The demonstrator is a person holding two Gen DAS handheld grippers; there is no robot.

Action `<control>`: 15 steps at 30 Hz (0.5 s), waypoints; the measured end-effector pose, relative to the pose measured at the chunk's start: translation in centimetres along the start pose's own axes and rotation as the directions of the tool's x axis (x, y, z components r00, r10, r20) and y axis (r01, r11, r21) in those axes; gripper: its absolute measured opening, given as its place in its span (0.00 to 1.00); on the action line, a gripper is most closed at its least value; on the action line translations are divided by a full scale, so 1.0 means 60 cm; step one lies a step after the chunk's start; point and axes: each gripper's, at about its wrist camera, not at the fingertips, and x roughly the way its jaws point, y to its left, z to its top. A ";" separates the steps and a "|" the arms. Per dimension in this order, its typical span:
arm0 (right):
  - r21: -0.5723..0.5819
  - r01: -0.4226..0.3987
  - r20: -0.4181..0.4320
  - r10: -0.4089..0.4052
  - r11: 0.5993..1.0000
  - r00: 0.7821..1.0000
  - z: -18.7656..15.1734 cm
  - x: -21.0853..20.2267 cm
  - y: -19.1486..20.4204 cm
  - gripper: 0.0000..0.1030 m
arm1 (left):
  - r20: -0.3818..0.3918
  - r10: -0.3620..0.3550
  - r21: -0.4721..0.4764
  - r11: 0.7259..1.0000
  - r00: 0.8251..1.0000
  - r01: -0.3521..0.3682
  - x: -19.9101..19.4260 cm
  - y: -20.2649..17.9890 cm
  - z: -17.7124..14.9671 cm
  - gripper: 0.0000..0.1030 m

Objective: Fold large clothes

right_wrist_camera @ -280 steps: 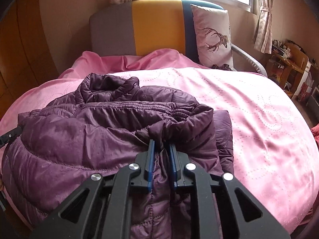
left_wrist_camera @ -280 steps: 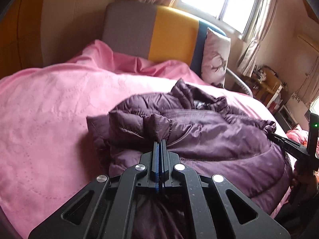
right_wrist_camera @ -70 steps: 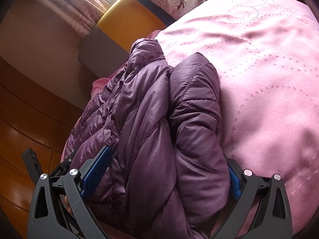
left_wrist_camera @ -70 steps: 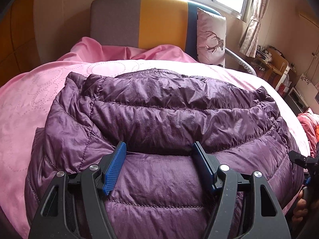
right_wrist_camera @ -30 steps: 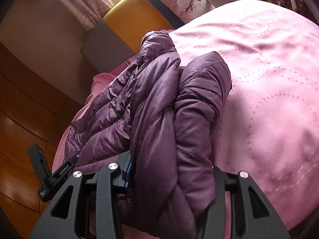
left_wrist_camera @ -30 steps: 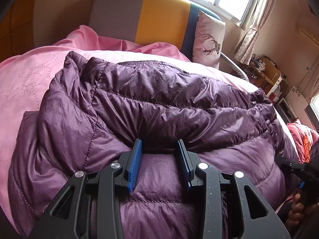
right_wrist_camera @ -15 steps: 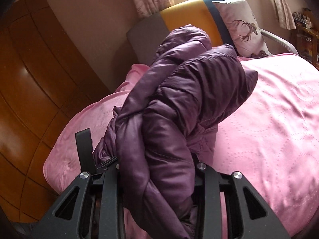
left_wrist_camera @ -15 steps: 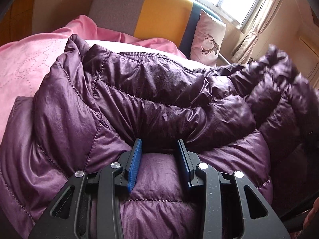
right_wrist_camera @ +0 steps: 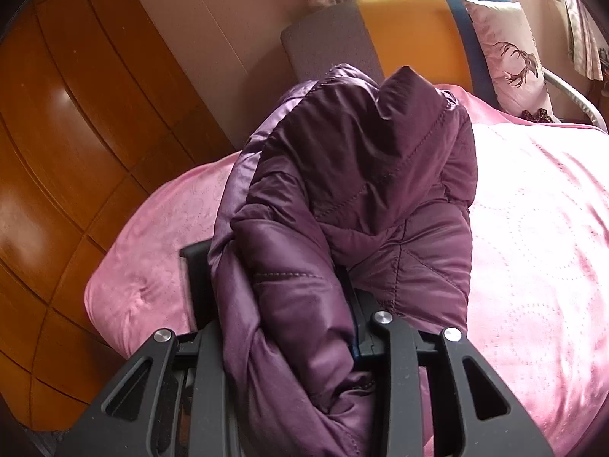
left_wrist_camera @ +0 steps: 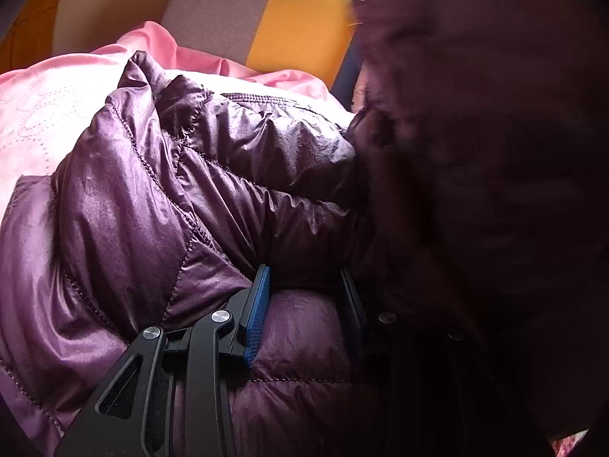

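A purple quilted puffer jacket (left_wrist_camera: 171,190) lies across the pink bedspread (left_wrist_camera: 38,114). My left gripper (left_wrist_camera: 306,299) is shut on a puffed fold at the jacket's near edge, its blue pads (left_wrist_camera: 260,304) pressing in from both sides. In the right wrist view, my right gripper (right_wrist_camera: 293,316) holds a thick bundle of the jacket (right_wrist_camera: 361,171) raised above the bed, and its jaws are closing tighter on it. Fabric hides most of its fingers. That lifted part fills the right half of the left wrist view as a dark blur (left_wrist_camera: 475,152).
A grey, yellow and blue headboard (right_wrist_camera: 399,30) stands at the far end, with a deer-print pillow (right_wrist_camera: 506,57) beside it. Brown wooden wall panels (right_wrist_camera: 57,133) run along the left. Bare pink bedspread (right_wrist_camera: 533,228) lies to the right of the jacket.
My right gripper has lifted its side of the jacket and swung it over toward the left gripper while rolling upright. The left gripper kept its grip and barely moved.
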 end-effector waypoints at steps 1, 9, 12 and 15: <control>-0.002 0.005 -0.001 -0.005 1.000 1.000 -0.002 -0.001 0.004 0.28 | -0.001 -0.016 -0.004 1.000 1.000 0.016 -0.010 0.004 0.002 0.34; -0.154 0.122 -0.010 -0.125 0.980 0.992 -0.021 0.037 0.079 0.28 | 0.099 -0.059 -0.066 0.996 0.993 0.065 -0.140 0.076 0.008 0.34; -0.242 0.143 -0.014 -0.151 0.960 0.988 -0.045 0.070 0.120 0.28 | 0.160 -0.085 -0.100 0.990 0.984 0.101 -0.197 0.121 0.017 0.34; -0.330 0.178 -0.008 -0.191 0.927 0.981 -0.070 0.111 0.159 0.30 | 0.210 -0.145 -0.118 0.978 0.967 0.172 -0.246 0.158 0.030 0.34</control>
